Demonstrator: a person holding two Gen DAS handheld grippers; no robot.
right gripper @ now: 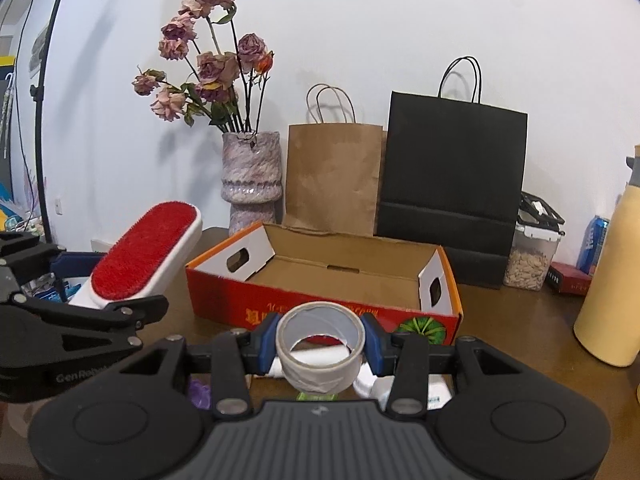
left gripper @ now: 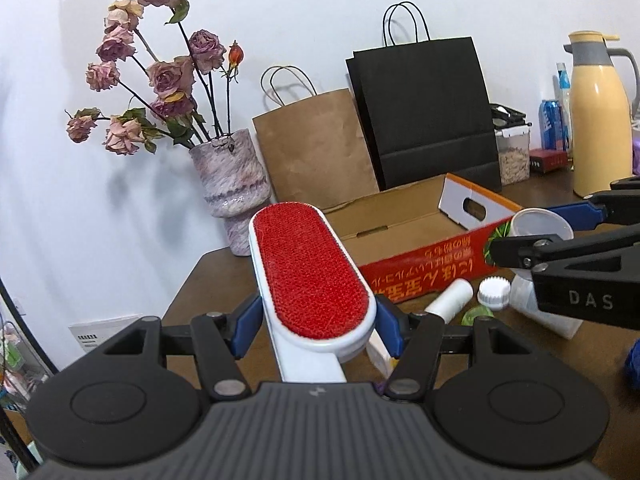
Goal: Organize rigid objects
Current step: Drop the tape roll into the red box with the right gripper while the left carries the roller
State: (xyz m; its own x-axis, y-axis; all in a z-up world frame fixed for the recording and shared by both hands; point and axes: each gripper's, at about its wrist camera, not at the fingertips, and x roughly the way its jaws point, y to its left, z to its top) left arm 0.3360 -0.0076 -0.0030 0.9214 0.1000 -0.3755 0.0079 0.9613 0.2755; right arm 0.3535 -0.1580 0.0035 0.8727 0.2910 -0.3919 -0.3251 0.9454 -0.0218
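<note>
Above the table's clutter, before the empty box (right gripper: 340, 264), the left gripper (left gripper: 316, 320) clamps a light, stiff lint brush (left gripper: 310, 268) by its sides while the right gripper (right gripper: 320, 344) pinches a squashable tape roll (right gripper: 320, 346).

Both claws (left gripper: 316, 320) (right gripper: 320, 344) clamped, tilted downward

A white lint brush (left gripper: 312, 276) with a long oval red fabric pad is held off the table, pad facing up and tip angled toward twelve o'clock. A roll of whitish tape (right gripper: 321, 346) is also held up, its open core facing the viewer. At twelve o'clock from it sits an open, empty red-and-orange cardboard box (right gripper: 324, 280), upright on the brown table.
</note>
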